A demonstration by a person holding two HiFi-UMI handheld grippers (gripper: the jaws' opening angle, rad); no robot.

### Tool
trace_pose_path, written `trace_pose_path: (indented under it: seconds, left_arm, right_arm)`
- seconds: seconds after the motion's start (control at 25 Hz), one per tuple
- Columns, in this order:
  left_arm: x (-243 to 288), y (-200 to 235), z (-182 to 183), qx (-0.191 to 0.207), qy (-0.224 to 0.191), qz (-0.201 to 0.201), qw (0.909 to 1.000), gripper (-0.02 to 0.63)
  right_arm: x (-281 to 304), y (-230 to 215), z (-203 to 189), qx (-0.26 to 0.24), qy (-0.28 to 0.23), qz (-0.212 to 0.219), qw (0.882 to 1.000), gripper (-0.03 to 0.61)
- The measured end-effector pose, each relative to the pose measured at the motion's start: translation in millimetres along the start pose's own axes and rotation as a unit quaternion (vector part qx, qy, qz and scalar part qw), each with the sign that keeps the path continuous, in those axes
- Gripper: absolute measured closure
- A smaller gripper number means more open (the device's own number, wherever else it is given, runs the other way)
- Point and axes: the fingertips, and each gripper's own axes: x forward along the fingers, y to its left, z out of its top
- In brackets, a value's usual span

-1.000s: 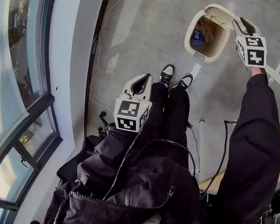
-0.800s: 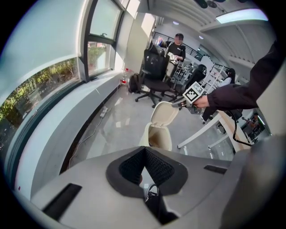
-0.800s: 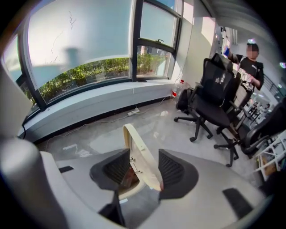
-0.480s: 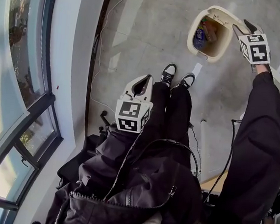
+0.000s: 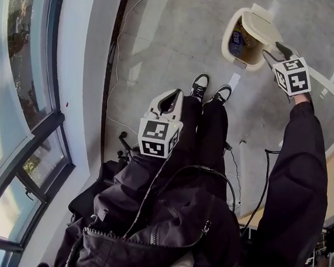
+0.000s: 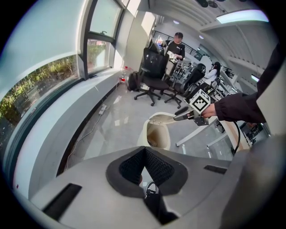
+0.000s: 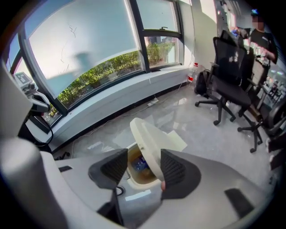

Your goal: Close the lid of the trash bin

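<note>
Left gripper (image 5: 169, 102) sits at centre over the lap, jaws pressed together and empty. Bin (image 5: 237, 61) is on the floor at 1 o'clock, its lid (image 5: 262, 26) still tilted up. Right gripper (image 5: 279, 51) is the nearer, at the lid's 5 o'clock. Its jaws have just been opening and are spread, with the lid edge between them, unpinched.

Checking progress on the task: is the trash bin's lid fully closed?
No, the lid stands tilted above the trash bin, whose inside is open to view.
</note>
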Motion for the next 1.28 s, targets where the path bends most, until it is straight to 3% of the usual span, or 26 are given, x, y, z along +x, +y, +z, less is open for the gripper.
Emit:
trace_pose_path:
  seconds: [0.68,1.28]
  left_arm:
    - [18.9,1.1,-37.3,0.005,0.025,-0.004,0.9997,0.614]
    - [31.9,6.2,-71.7,-0.015,0.037,-0.01,0.9992,0.614]
  right_arm:
    - [79.1,64.1,-83.3,0.029,0.051,0.063,0.996,0.359]
    - [142.2,69.5,-124.5,0.055,0.054,0.032,0.996,0.359]
